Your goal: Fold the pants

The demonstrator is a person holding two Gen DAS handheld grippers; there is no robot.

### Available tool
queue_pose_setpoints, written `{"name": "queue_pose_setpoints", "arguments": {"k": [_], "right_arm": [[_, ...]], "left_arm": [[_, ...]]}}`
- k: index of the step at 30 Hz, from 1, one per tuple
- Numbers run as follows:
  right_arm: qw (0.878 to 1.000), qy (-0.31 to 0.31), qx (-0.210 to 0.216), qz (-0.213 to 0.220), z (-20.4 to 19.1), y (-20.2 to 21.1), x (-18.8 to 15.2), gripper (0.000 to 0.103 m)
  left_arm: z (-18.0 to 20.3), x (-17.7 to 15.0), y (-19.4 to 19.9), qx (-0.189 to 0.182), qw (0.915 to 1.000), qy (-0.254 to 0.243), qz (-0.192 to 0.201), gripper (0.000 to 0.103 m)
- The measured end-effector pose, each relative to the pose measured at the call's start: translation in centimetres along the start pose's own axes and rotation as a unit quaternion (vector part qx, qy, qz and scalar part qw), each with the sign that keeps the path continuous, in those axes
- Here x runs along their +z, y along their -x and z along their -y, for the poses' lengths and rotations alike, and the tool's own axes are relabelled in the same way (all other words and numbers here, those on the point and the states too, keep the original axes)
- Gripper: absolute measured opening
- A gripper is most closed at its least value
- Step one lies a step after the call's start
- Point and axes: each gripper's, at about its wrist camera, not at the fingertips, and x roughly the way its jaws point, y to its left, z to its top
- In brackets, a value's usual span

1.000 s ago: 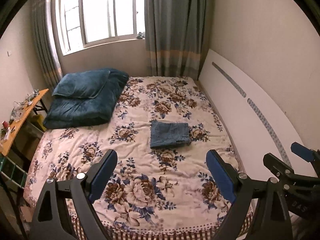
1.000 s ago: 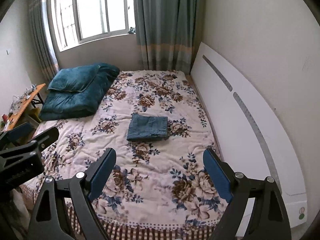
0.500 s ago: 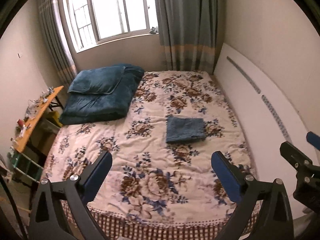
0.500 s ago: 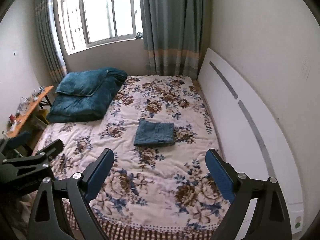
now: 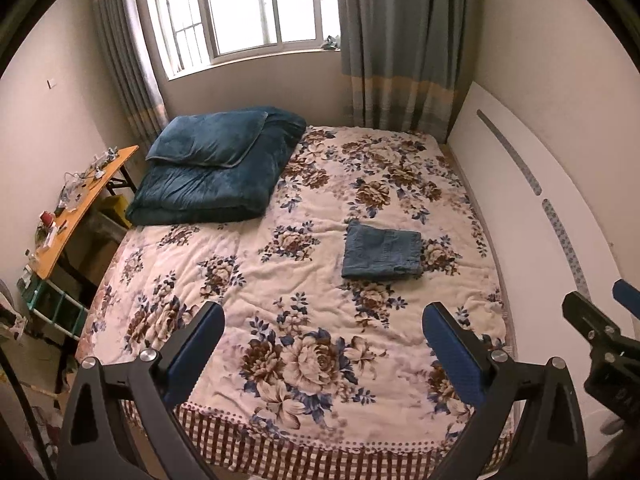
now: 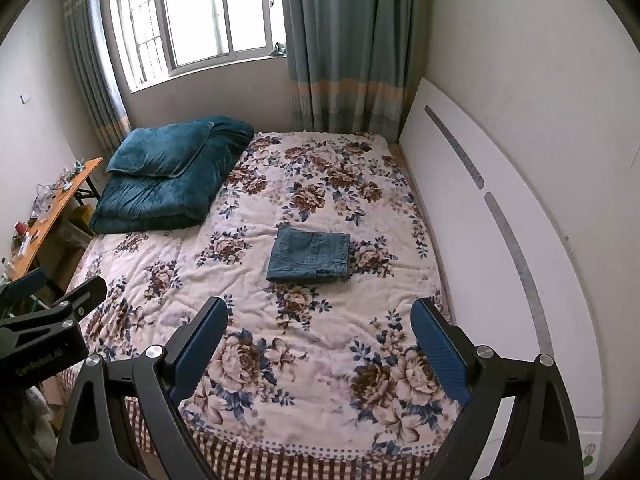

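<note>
The blue denim pants [image 5: 382, 250] lie folded into a flat rectangle on the floral bedspread [image 5: 280, 288], right of the bed's middle; in the right wrist view the pants [image 6: 309, 255] sit just ahead. My left gripper [image 5: 323, 322] hangs open above the bed's foot, well short of the pants, with nothing between its blue pads. My right gripper [image 6: 319, 318] is likewise open and empty, also back from the pants. Each gripper shows at the edge of the other's view: the right one [image 5: 608, 320] and the left one [image 6: 52, 296].
A folded teal quilt with a pillow [image 5: 216, 168] fills the bed's far left. A white headboard panel [image 5: 532, 208] runs along the right wall. An orange side table [image 5: 76, 208] with small clutter stands left of the bed. Window and curtains [image 5: 400, 40] are behind.
Both grippers have drawn back from the bed and risen a little, so the pants look smaller and more of the room shows. The left jaws stand slightly wider than a second ago.
</note>
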Motion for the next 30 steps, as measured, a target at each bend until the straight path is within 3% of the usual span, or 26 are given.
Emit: {"name": "queue_pose_setpoints", "arguments": {"k": [30], "right_arm": [[1.0,0.0,-0.003,-0.02,0.7,-2.8,0.0,0.099]], "left_arm": [[-0.2,0.3,-0.3,0.015,0.9999,-0.006,0.004,0.101]]}}
